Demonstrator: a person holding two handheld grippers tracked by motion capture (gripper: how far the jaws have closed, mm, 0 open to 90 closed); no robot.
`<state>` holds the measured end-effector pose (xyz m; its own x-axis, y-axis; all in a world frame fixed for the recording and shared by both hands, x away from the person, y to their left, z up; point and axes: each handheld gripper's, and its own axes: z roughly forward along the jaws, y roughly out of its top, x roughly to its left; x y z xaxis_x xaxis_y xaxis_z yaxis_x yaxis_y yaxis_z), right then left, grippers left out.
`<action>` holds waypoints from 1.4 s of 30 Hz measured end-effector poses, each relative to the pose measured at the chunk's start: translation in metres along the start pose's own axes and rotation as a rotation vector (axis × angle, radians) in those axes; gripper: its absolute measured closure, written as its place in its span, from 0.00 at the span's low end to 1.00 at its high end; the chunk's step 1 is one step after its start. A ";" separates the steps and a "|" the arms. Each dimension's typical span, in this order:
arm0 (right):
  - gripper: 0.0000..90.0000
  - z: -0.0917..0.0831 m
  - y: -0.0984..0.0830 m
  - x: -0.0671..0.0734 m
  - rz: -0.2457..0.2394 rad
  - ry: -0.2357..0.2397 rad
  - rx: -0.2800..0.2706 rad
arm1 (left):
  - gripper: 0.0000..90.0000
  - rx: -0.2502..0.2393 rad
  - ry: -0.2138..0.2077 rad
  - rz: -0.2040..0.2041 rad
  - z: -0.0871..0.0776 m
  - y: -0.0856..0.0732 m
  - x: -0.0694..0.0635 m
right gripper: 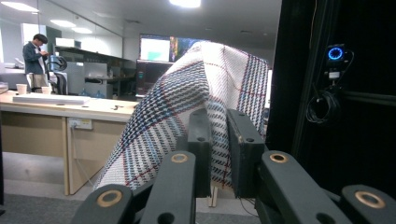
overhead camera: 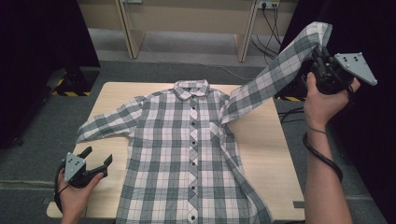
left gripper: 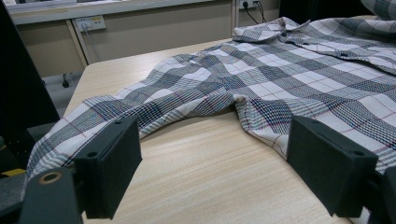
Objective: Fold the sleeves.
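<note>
A grey, white and red plaid shirt (overhead camera: pixel 187 154) lies buttoned and face up on the wooden table (overhead camera: pixel 266 154), collar at the far side. My right gripper (overhead camera: pixel 319 58) is shut on the shirt's right-hand sleeve (overhead camera: pixel 280 70) near its cuff and holds it high beyond the table's far right corner, so the sleeve stretches up from the shoulder. In the right gripper view the sleeve cloth (right gripper: pixel 205 84) drapes over the closed jaws of the right gripper (right gripper: pixel 218 149). My left gripper (overhead camera: pixel 99 157) stands open low at the table's near left, just short of the other sleeve (left gripper: pixel 154 102); nothing is between its fingers (left gripper: pixel 112 163).
Black curtains flank the table on both sides. A pale cabinet with sockets and cables (overhead camera: pixel 268 28) stands behind it. In the right gripper view a person (right gripper: pixel 35 56) stands far off at a desk, and a camera with a blue ring (right gripper: pixel 335 53) hangs on the dark right wall.
</note>
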<state>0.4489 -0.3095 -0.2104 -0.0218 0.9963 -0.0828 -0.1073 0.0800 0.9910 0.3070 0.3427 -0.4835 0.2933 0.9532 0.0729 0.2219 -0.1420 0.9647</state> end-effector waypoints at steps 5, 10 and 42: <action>0.90 0.005 0.012 -0.012 -0.014 -0.027 0.006 | 0.19 -0.001 0.000 -0.005 0.000 0.000 0.000; 0.90 0.008 0.023 -0.031 -0.001 -0.068 0.018 | 0.19 -0.001 0.000 -0.007 0.000 0.000 0.000; 0.90 -0.002 0.009 -0.033 0.075 -0.003 0.104 | 0.19 0.002 0.005 0.002 0.000 0.000 0.000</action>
<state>0.4462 -0.3413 -0.1988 -0.0227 0.9997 -0.0076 -0.0020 0.0075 1.0000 0.3070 0.3423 -0.4835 0.2892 0.9542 0.0764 0.2231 -0.1448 0.9640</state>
